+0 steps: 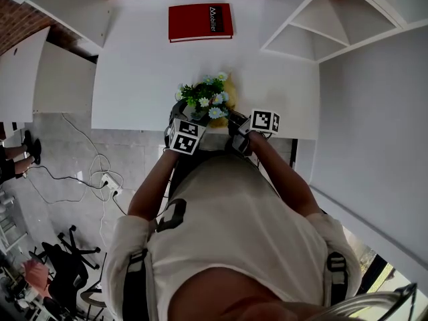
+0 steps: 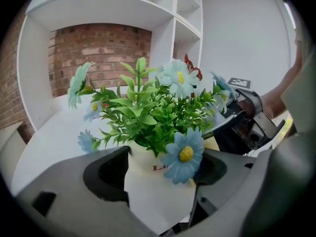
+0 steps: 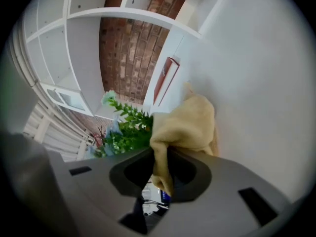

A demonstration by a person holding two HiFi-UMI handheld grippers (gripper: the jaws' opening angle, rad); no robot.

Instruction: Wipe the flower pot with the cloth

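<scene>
Flower pot point(image 2: 153, 196), white with red "LI" lettering, sat clamped in the left gripper point(image 2: 160, 177); the right gripper point(image 3: 163, 174) pinched yellow cloth point(image 3: 190, 122).

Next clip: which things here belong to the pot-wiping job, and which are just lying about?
In the job:
flower pot, clamped in the left tongs
cloth, pinched in the right tongs

Lying about:
red book at the far side of the table
cables and a black chair on the floor
</scene>
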